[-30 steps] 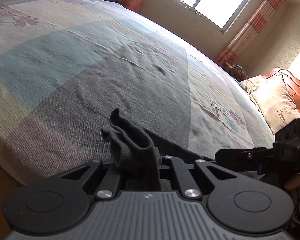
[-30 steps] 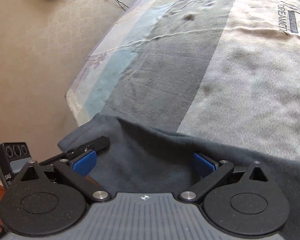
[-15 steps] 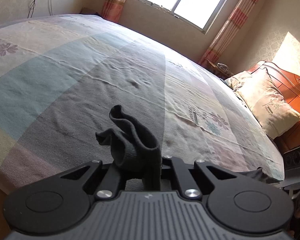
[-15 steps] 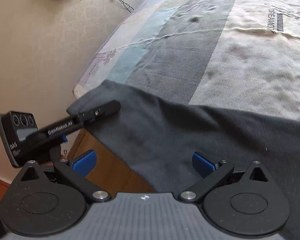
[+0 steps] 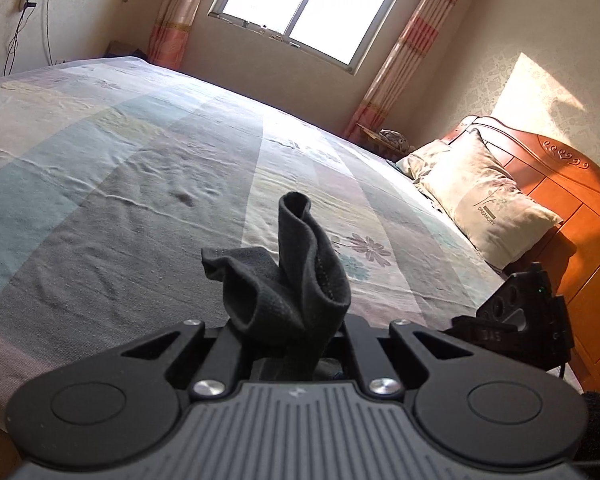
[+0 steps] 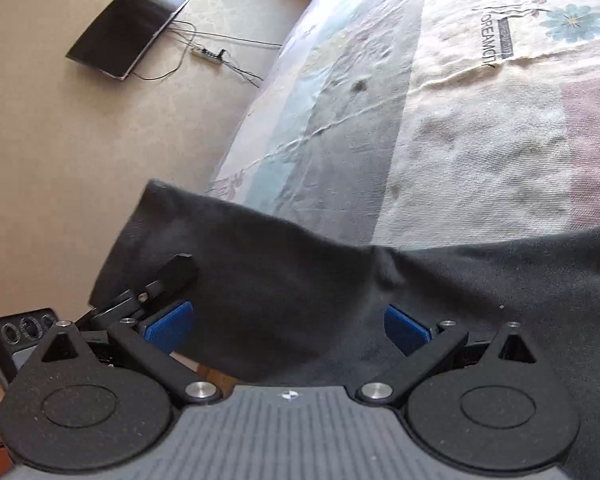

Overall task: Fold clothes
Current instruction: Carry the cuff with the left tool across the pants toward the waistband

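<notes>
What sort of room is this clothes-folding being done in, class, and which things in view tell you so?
Most likely a home bedroom: a wide bed under a patchwork floral sheet, a pillow against a carved wooden headboard, and a curtained window.

Probably a home bedroom: bed (image 5: 148, 184), pillow (image 5: 488, 208), curtained window (image 5: 312, 4).

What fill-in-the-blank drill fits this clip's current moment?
1. The left gripper is shut on a bunched edge of the ____ garment.
2. The right gripper has its blue pads standing ____, gripping nothing.
3. The garment hangs over the near edge of the ____.
4. Beside the orange headboard lies a ____.

Missing words: dark; apart; bed; pillow
</notes>
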`<state>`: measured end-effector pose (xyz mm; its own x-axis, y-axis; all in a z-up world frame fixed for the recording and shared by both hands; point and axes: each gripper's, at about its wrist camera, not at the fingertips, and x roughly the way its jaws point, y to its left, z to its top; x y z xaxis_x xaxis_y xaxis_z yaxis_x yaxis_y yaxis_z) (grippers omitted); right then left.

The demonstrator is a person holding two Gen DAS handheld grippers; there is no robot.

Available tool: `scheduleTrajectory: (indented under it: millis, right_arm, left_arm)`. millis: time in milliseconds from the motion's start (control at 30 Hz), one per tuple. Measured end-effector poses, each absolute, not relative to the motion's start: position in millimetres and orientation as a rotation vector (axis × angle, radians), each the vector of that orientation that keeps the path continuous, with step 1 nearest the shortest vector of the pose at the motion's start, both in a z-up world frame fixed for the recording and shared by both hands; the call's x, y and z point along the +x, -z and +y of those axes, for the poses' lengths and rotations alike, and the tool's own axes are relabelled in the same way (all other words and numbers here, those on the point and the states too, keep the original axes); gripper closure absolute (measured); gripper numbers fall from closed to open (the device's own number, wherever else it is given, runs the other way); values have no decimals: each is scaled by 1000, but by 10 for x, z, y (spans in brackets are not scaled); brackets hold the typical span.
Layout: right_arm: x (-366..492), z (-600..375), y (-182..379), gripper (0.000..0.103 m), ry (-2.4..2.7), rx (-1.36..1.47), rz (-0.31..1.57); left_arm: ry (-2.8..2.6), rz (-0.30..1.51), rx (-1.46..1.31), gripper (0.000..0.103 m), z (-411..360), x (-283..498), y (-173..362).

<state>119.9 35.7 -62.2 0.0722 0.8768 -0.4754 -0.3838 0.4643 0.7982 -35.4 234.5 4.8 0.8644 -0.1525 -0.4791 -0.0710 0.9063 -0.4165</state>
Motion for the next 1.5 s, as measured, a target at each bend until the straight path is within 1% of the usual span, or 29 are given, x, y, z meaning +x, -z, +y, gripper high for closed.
scheduleTrajectory:
  millis: [133,233,333,467,633,733,800,933,1100,1367,1500]
  right_arm:
    - [1213,291,605,0,-982,489,1146]
    - [1103,55,559,0,-987,471,1141]
    - [1015,-90,562,0,-1048,534,1144]
    - [872,176,735,0,-1182,554,1199]
    - [795,597,1063,0,-1225,546,1302]
    - [761,610,1055,0,-1212,507,1317]
    - [731,506,905,0,-1200,451,1280]
    - [653,198,558,0,-1060,225,1177]
    - [497,-268,364,0,-881,49,1099]
    - [346,-1026,372,0,-742,114,1098]
    - [303,-1204,393,0,-703,149,1096]
  left_arm:
    - [79,533,-453,96,2276,-279,-51]
    - [101,541,-431,96,2173,-212,-51]
    - [110,546,-429,96,2108,-168,-53]
    - [120,558,-439,96,2092,-135,-53]
    - [133,591,-479,96,2112,-106,25]
    - [138,604,-481,96,2085,-99,62]
    - [146,609,-467,96,2031,-88,60]
    - [167,612,-428,96,1880,-52,24]
    - [185,635,-359,96,1641,17,16]
    - [183,733,-217,96,1172,181,253]
    - [175,766,-137,95,953,276,374]
